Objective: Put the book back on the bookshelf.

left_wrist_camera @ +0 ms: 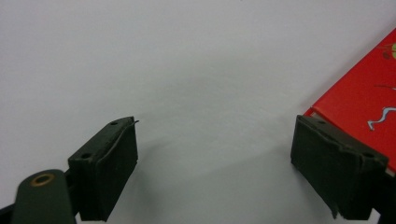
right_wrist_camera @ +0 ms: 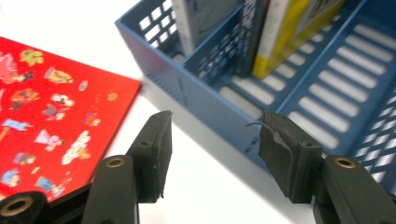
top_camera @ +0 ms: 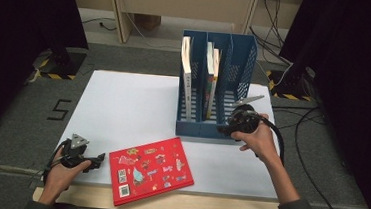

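A red book (top_camera: pixel 150 171) with stickers on its cover lies flat near the table's front edge. Just left of it my left gripper (top_camera: pixel 101 157) rests low over the white sheet. In the left gripper view that gripper (left_wrist_camera: pixel 215 163) is open with bare sheet between its jaws and the red book (left_wrist_camera: pixel 369 98) by the right jaw. A blue three-slot rack (top_camera: pixel 206 130) holds upright books (top_camera: pixel 185 77). My right gripper (top_camera: pixel 221 130) hovers at the rack's front right corner. It (right_wrist_camera: pixel 212 154) is open and empty, above the rack's front wall (right_wrist_camera: pixel 205 102), with the red book (right_wrist_camera: pixel 46 107) to the left.
A white sheet (top_camera: pixel 123 104) covers the table, with a wooden strip (top_camera: pixel 180 204) along the front edge. The rack's right slot (top_camera: pixel 238 73) holds nothing. Cables (top_camera: pixel 310 144) trail on the floor to the right, and black curtains stand on both sides.
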